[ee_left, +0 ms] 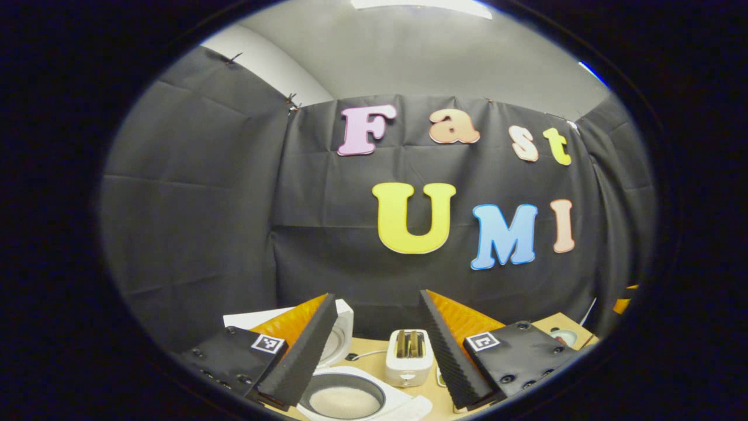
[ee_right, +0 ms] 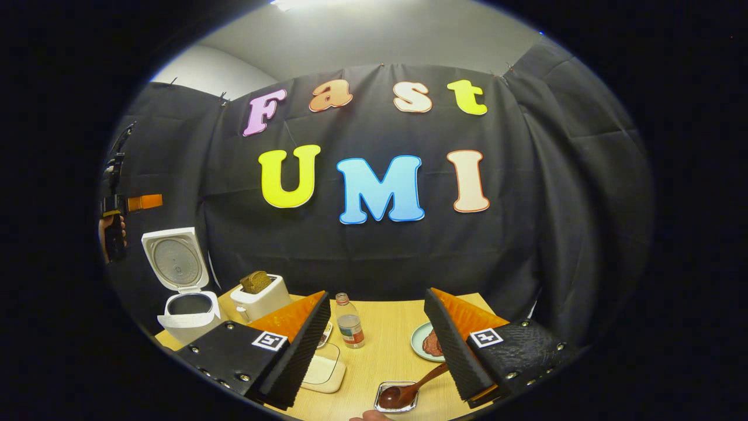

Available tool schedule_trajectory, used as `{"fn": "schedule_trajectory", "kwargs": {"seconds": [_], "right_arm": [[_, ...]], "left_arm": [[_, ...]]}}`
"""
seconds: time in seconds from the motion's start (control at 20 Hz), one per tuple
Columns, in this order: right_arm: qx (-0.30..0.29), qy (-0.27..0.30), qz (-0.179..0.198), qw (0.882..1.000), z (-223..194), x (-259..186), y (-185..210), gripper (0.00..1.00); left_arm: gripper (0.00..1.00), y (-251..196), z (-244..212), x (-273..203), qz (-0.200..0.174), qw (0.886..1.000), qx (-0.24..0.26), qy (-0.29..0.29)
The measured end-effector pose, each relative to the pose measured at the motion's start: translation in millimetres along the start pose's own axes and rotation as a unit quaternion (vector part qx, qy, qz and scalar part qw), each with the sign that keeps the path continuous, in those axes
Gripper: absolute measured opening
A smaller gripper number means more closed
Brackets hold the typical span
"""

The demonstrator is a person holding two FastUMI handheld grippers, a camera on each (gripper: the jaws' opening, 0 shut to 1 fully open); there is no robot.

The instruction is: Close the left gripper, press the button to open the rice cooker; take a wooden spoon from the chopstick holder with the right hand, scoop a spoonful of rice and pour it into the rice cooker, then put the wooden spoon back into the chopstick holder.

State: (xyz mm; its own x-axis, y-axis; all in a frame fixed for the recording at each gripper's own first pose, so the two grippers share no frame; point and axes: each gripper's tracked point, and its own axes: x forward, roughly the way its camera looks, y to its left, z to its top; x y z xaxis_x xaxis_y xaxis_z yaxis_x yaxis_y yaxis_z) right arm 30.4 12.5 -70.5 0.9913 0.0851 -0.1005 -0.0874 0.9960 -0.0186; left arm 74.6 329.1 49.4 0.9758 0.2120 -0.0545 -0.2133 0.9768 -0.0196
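In the left gripper view the left tool (ee_left: 377, 351) hangs above the worktop (ee_left: 374, 363) with its two fingers spread wide and nothing between them. Below and between them stands the rice cooker (ee_left: 350, 397), its lid (ee_left: 342, 336) raised behind the left finger and its round inner pot showing a pale filling. A white toaster (ee_left: 409, 356) stands just behind the cooker. In the right gripper view the right tool (ee_right: 377, 351) is likewise spread apart and empty. The wooden spoon (ee_right: 409, 390) lies with its bowl in a small shiny tray (ee_right: 383, 403) at the near edge of the worktop, its handle slanting up toward the right finger; whether it touches that finger cannot be told. A small bottle (ee_right: 349, 323) stands between the fingers farther back, a plate (ee_right: 422, 342) lies to its right, and a flat pale lidded box (ee_right: 324, 369) sits beside the left finger. The open cooker and a toaster holding bread stand at the far left, with the other tool above them.
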Motion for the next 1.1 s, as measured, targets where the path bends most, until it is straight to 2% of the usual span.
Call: {"fn": "schedule_trajectory", "kwargs": {"seconds": [0.1, 0.3, 0.55, 0.8, 1.1], "right_arm": [[-0.001, 0.001, -0.003, 1.0, -1, 2, 1, 0.98], [-0.009, 0.006, -0.009, 1.0, -3, 7, 4, 0.98], [-0.007, 0.011, -0.016, 1.0, -2, 18, 4, 0.98], [0.009, 0.002, -0.018, 1.0, 5, 25, 7, 0.98], [-0.001, 0.005, -0.016, 1.0, 6, 32, 12, 0.98]], "left_arm": [[0.97, 23, -3, 20, 0.014, 1.0, -0.025, 0.01], [0.97, 76, -9, 55, 0.075, 0.997, -0.028, 0.016], [0.98, 113, -34, 102, 0.11, 0.993, -0.028, 0.045], [0.97, 150, -62, 136, 0.162, 0.983, -0.042, 0.078], [0.96, 160, -90, 156, 0.172, 0.978, -0.041, 0.111]]}}
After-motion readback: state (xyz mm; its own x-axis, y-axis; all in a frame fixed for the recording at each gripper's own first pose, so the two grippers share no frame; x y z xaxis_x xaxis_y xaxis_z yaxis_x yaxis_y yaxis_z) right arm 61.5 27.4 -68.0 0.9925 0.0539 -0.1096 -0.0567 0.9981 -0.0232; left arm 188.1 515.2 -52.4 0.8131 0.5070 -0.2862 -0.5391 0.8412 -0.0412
